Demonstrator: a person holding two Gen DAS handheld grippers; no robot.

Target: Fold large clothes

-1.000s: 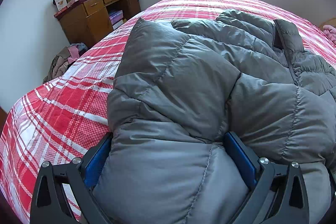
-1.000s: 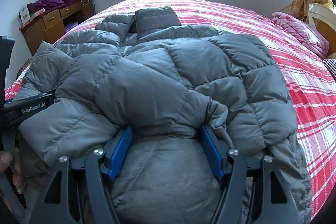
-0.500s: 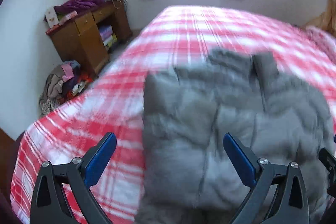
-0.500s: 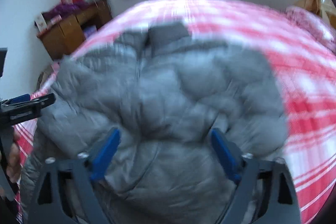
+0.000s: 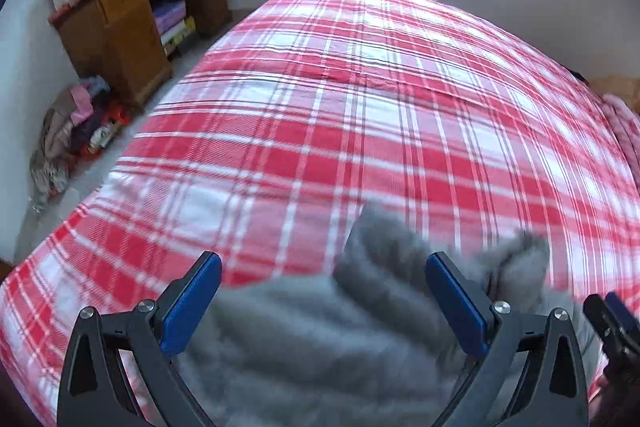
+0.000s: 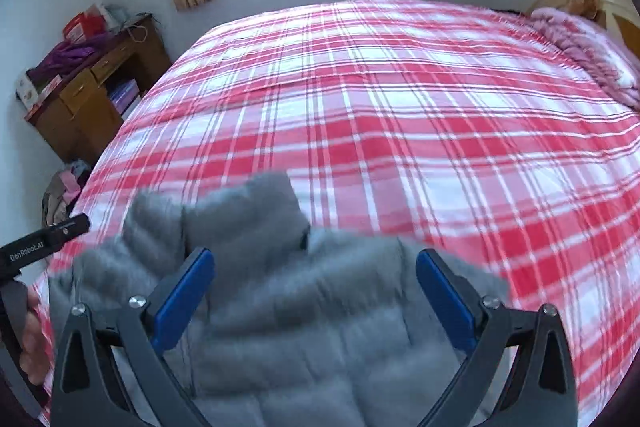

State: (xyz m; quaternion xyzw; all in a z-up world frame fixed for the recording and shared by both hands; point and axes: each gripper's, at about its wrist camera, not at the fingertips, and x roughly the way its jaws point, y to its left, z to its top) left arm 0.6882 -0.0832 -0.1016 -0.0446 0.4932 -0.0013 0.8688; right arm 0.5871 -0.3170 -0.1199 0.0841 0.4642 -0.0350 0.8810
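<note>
A grey puffer jacket (image 5: pixel 320 339) lies bunched at the near edge of the bed, blurred by motion; it also shows in the right wrist view (image 6: pixel 280 287) with its collar pointing away. My left gripper (image 5: pixel 322 295) is open above the jacket, its blue pads (image 5: pixel 192 303) wide apart and holding nothing. My right gripper (image 6: pixel 314 287) is open above the jacket too, empty. The left gripper's body (image 6: pixel 40 247) shows at the left edge of the right wrist view.
The bed carries a red and white plaid sheet (image 5: pixel 380 107), also in the right wrist view (image 6: pixel 400 107). A wooden desk (image 5: pixel 132 15) with clutter stands at the far left, clothes (image 5: pixel 68 135) piled on the floor beside it. A pink blanket (image 6: pixel 580 47) lies at the far right.
Both grippers have pulled back and up from the jacket. The jacket filled both views a second ago; now only its near part shows and much bare sheet lies beyond.
</note>
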